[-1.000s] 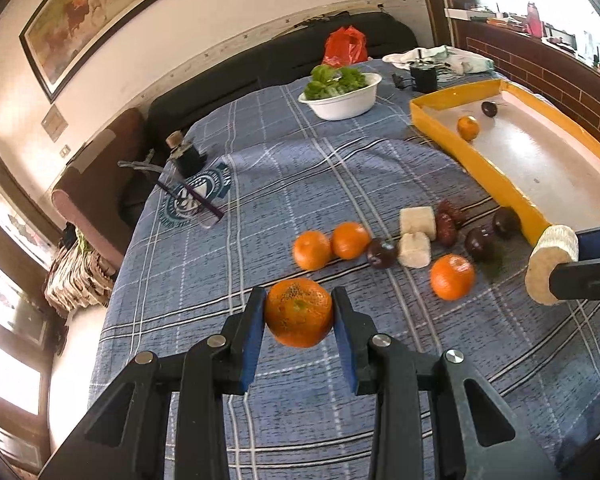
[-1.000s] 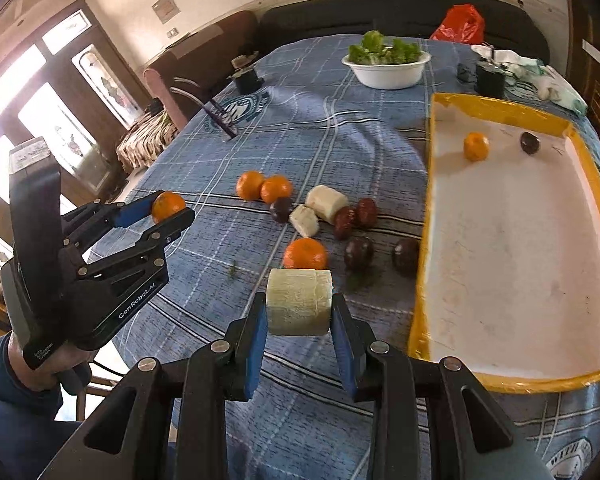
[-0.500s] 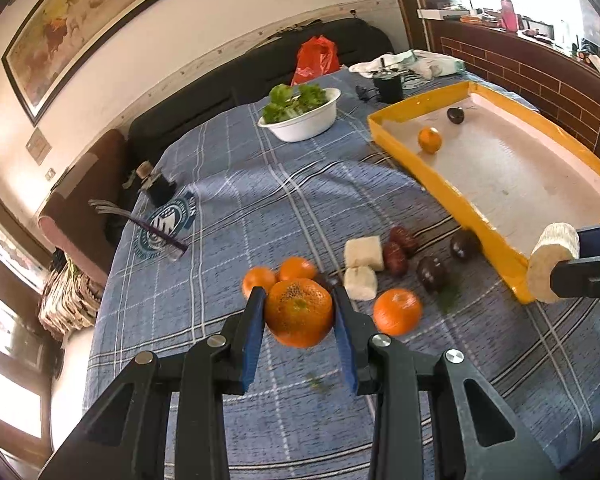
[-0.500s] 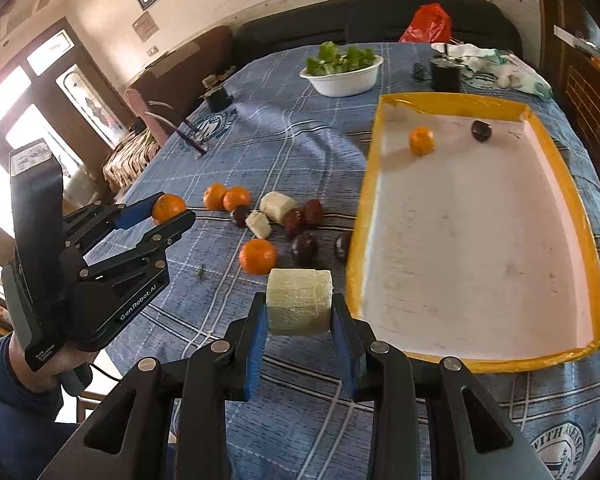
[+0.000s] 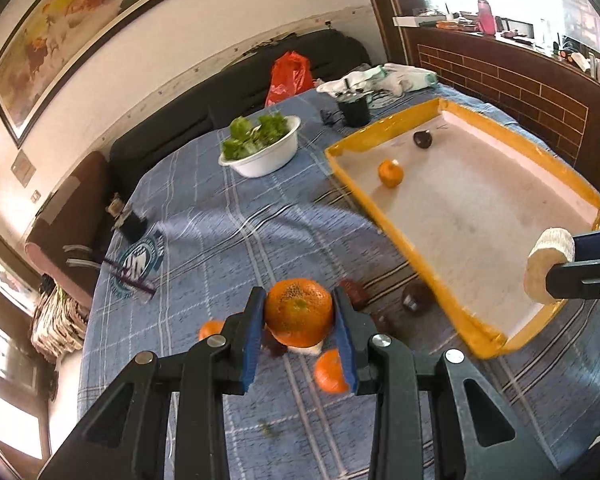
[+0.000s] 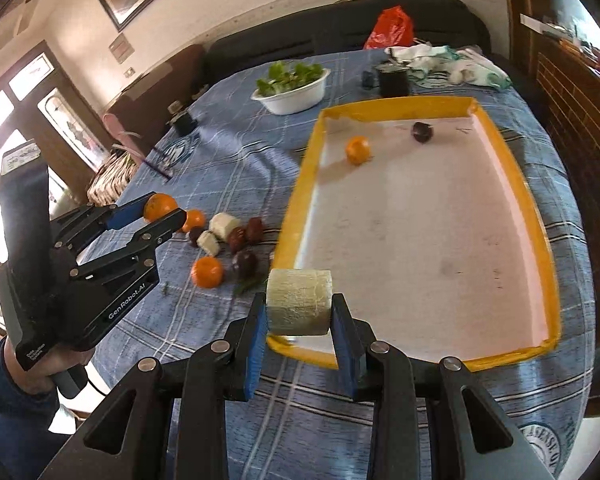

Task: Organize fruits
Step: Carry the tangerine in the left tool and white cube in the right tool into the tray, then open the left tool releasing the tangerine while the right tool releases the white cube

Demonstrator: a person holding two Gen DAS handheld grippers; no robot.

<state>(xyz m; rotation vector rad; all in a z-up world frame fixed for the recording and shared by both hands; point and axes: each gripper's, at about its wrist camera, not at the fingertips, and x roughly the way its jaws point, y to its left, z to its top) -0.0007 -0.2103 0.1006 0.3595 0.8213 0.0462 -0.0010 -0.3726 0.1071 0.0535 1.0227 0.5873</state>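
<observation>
While the left hand-held gripper (image 5: 299,322) pinches an orange (image 5: 299,312), the right hand-held gripper (image 6: 299,314) (over the tray (image 6: 512,168)) pinches a pale chunk (image 6: 299,302).

White bowl (image 5: 266,160) of greens (image 5: 256,136)

A table (image 6: 228,152) covered with a blue checked cloth (image 5: 220,216) carried everything. A yellow-rimmed tray (image 6: 512,184) lay on its right side. A white bowl (image 6: 296,96) of greens stood near the far edge, with a black cup (image 6: 394,80) and a crumpled white cloth (image 6: 452,60) beyond the tray. Just left of the tray, loose on the cloth, lay oranges (image 6: 207,272), dark round fruits (image 6: 244,262) and pale cut pieces (image 6: 224,224), close together. A dark stick (image 6: 158,168) and a small black object (image 6: 182,122) lay towards the left edge.
</observation>
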